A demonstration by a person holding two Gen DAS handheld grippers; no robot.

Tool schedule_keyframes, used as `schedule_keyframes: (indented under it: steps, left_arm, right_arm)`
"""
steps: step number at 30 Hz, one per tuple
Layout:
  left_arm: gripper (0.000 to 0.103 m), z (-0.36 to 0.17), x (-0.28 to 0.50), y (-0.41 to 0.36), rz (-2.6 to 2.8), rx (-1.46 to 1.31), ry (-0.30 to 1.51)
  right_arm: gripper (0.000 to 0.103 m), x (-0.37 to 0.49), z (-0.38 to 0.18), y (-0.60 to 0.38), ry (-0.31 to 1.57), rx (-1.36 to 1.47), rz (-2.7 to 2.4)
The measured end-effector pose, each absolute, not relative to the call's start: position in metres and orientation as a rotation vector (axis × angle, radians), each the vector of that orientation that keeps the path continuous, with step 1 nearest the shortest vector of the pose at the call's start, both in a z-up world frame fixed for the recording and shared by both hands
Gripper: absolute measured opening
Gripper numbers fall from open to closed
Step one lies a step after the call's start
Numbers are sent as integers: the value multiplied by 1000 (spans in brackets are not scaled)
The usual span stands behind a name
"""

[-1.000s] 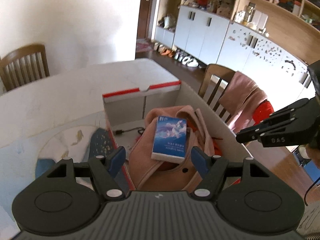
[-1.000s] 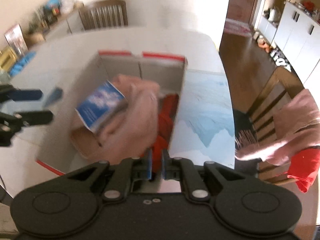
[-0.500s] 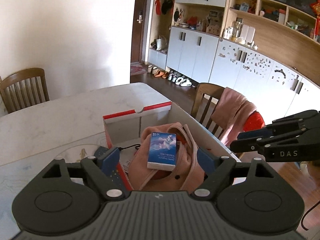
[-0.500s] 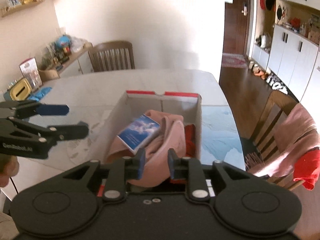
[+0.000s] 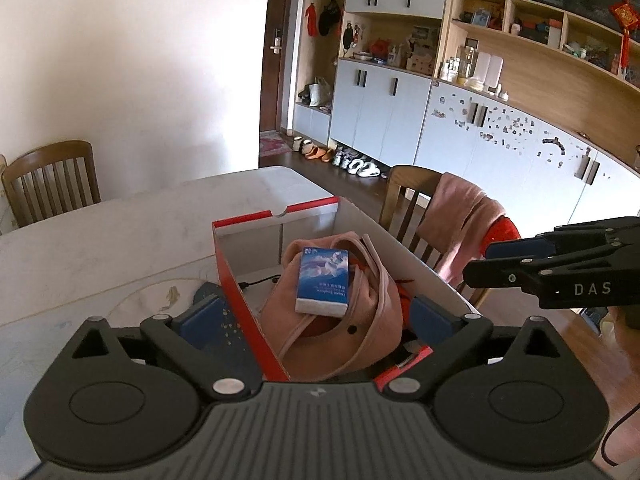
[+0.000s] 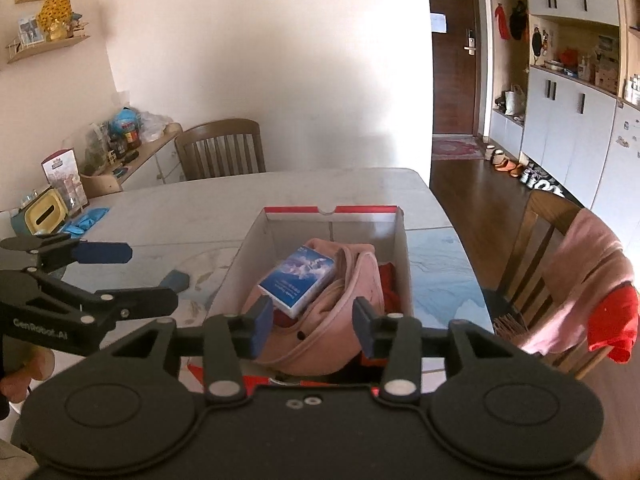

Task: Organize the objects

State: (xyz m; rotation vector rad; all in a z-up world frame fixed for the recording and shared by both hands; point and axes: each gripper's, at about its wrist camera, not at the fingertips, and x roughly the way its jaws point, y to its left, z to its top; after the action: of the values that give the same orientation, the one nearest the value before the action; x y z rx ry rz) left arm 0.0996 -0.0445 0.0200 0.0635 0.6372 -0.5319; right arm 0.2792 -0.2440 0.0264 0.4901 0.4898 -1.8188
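Note:
A cardboard box with a red rim stands on the table. Inside it lies a pink cap, with a blue pack resting on top. Red cloth and a black cable lie beside the cap. My left gripper hovers over the box's near left corner, its jaws opening wide around nothing. My right gripper hangs above the near end, jaws opening, about half apart and holding nothing.
A chair draped with pink and red garments stands right of the table. Another wooden chair sits at the far end. A cluttered sideboard, a yellow tissue box and blue gloves are at the left.
Both grippers have drawn back and up from the box, so it looks smaller. The right jaws went from shut to half apart and the left jaws spread wider. The blue pack stays on the cap.

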Motion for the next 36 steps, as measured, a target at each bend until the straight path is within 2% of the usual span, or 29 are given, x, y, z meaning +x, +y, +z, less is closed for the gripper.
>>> schedule_keyframes:
  steps: [2, 8, 15, 18, 36]
  left_arm:
    - [102, 19, 98, -42, -533, 60, 643]
    - [102, 16, 92, -38, -524, 69, 629]
    - [102, 17, 86, -36, -509, 91, 606]
    - [102, 17, 85, -32, -516, 63, 613]
    - [102, 10, 90, -24, -472, 50, 634]
  right_arm:
    - [61, 283, 26, -240, 473, 467, -1821]
    - [76, 286, 26, -233, 432, 445, -1808]
    - [99, 290, 26, -227, 405, 423, -1828]
    - [102, 291, 26, -226, 398, 413, -1828]
    - [102, 296, 17, -227, 423, 436, -1840]
